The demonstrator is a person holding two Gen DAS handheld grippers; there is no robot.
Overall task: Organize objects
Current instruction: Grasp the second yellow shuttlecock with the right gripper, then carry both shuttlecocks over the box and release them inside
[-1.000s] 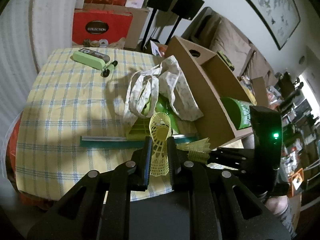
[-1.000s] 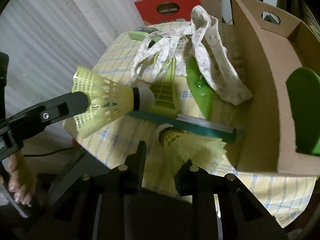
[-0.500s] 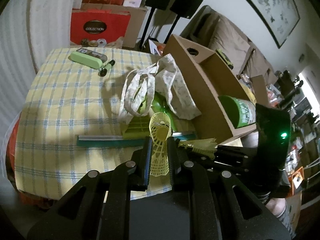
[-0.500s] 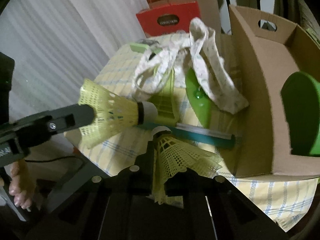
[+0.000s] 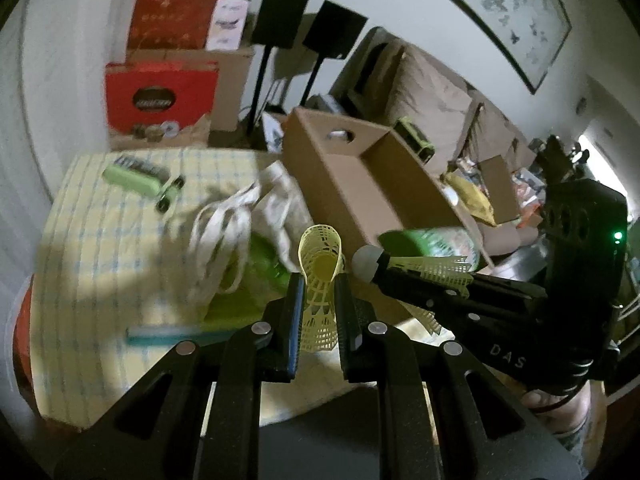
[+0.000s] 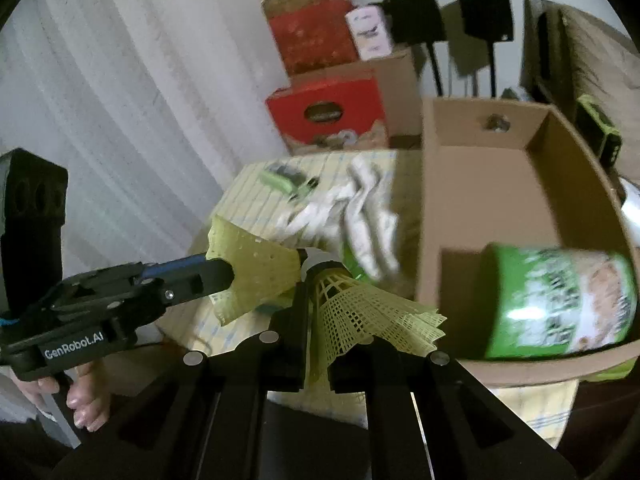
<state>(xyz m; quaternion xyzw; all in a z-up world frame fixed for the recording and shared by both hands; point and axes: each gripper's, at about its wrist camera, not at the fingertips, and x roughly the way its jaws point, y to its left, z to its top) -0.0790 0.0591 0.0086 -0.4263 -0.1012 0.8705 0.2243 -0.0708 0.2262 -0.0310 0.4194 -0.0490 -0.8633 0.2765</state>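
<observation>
My left gripper (image 5: 318, 300) is shut on a yellow plastic shuttlecock (image 5: 320, 264), open skirt facing away. My right gripper (image 6: 318, 316) is shut on a second yellow shuttlecock (image 6: 360, 312); it also shows in the left wrist view (image 5: 424, 270), cork pointing left. Both are held above the table's near edge, close together, next to the cardboard box (image 6: 500, 184). A green canister (image 6: 560, 300) lies in the box's near end. The left gripper with its shuttlecock shows in the right wrist view (image 6: 256, 268).
On the yellow checked tablecloth (image 5: 100, 248) lie a floral cloth bag (image 5: 256, 216), a green object under it, a teal strip (image 5: 176, 334) and a light green case (image 5: 130, 178) at the far side. Red boxes (image 5: 160, 98) and speaker stands (image 5: 280, 40) stand behind.
Both grippers have risen and tilted up with their shuttlecocks. The right one closed on its shuttlecock and lifted it off the table. The two have come closer together.
</observation>
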